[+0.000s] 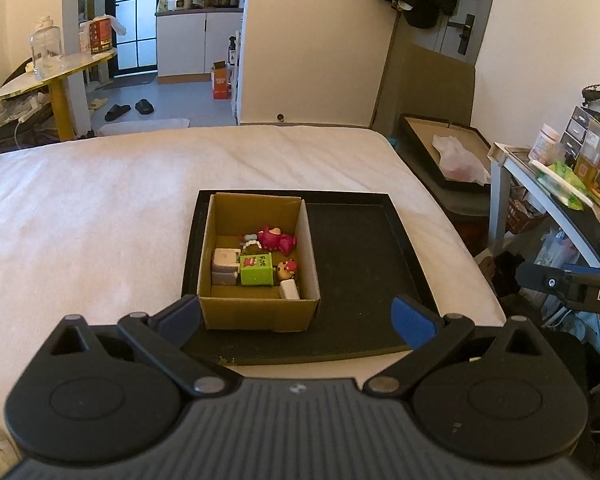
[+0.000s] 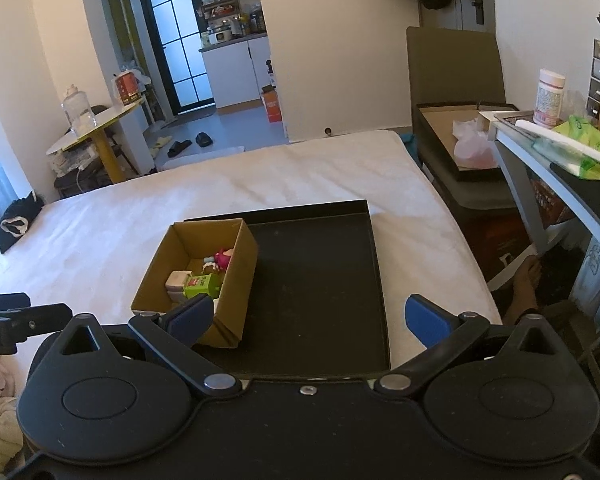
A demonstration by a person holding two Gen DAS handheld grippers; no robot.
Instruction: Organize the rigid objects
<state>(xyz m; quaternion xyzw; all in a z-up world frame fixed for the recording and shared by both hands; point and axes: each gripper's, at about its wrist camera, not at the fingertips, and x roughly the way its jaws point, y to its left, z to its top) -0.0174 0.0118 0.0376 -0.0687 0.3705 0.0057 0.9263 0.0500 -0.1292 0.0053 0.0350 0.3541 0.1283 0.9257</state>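
Both grippers are spread wide with nothing in them, the left gripper [image 1: 298, 316] hovering just short of the cardboard box [image 1: 256, 312] and the right gripper [image 2: 308, 318] over the near edge of the black tray [image 2: 332, 280]. The box sits in the tray's left half on the white bed [image 1: 100, 208], holding a green cube [image 1: 256, 269], a pink figure [image 1: 276, 239] and some small white blocks [image 1: 225, 266].

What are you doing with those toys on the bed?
Someone is tidying small toys with two hand-held claws. The toys, like the pink figure and green box, already sit inside the cardboard box on the black tray. The left claw and right claw are both open and hold nothing.
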